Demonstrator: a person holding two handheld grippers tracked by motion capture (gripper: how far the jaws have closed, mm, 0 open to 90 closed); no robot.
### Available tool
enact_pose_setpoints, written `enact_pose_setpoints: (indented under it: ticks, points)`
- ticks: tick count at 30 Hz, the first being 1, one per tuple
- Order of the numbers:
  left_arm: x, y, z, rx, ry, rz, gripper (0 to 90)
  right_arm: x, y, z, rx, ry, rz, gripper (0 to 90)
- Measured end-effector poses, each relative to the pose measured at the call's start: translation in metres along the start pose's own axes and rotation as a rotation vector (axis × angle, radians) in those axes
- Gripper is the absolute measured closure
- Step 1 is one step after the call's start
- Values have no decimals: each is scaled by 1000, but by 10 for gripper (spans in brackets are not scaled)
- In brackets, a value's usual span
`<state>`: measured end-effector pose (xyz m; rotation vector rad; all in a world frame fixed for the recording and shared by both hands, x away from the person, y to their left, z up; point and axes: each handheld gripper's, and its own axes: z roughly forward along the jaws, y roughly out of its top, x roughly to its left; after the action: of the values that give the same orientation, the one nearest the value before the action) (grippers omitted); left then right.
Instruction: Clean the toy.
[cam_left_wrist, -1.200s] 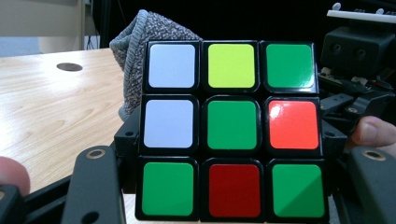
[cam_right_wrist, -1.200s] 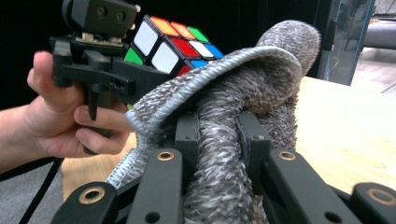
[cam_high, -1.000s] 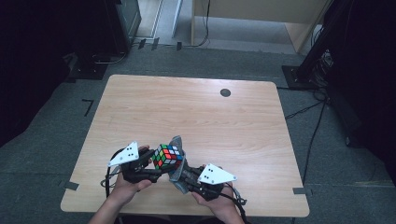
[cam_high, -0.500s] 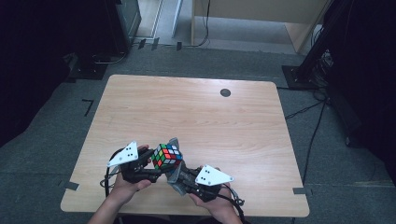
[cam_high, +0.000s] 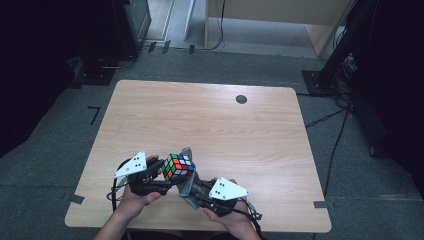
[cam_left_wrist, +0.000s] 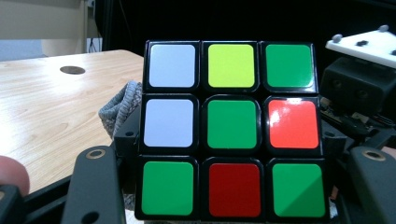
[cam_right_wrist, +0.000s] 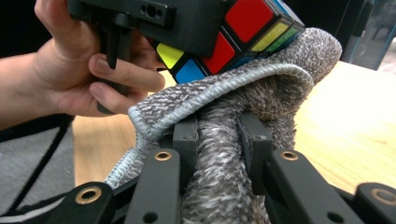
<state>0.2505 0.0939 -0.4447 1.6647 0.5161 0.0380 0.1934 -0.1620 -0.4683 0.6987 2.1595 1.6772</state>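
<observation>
Rubik's cube (cam_left_wrist: 232, 130) — black frame; facing side reads white, yellow, green above, white, green, red-orange across the middle, green, dark red, green below. Cloth (cam_right_wrist: 233, 112) — mottled grey-and-white weave with a pale blue-grey stitched hem. Table (cam_high: 210, 125) — light wood grain, with one dark round hole (cam_high: 241, 99).

Wooden table (cam_high: 210, 120) (round hole (cam_high: 241, 99)), grey carpet floor (cam_high: 350, 165), dark surroundings
</observation>
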Motion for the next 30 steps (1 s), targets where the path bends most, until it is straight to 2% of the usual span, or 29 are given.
enact_pose_setpoints:
  ticks: [3,5,8,11,13,14,16,18,20,22,23,24,27,30]
  points:
    - [-1,-1,1,13,0,9,343,-8,7,-9,-53,-39,21,732]
    - [-3,-1,4,17,-4,10,343,-14,9,-15,-105,-67,72,732]
    - [-3,-1,5,18,-4,5,343,-11,3,-11,-76,-48,73,733]
    - [1,0,2,11,5,-3,343,-3,-2,-2,-8,25,12,729]
    - [2,0,0,7,15,-5,343,-4,0,-3,2,29,-17,727]
    - [2,0,-1,7,20,-4,343,-7,1,-5,-5,20,-16,724]
    - [2,0,-1,10,22,0,343,-18,1,-12,-15,-43,-13,721]
    - [2,0,-1,13,22,-2,343,-30,0,-20,2,-149,-16,718]
    - [2,0,0,15,26,-2,343,-43,-3,-27,25,-231,16,716]
    - [2,-1,1,19,26,-2,343,-53,-7,-32,32,-284,57,715]
    - [3,-1,1,20,25,-3,343,-60,-10,-35,37,-314,96,714]
    - [3,-1,1,20,26,-4,343,-65,-14,-36,47,-332,119,713]
    - [3,-1,2,20,29,-6,343,-74,-25,-36,91,-381,147,710]
    - [5,-2,2,22,33,-13,343,-79,-34,-34,122,-391,183,679]
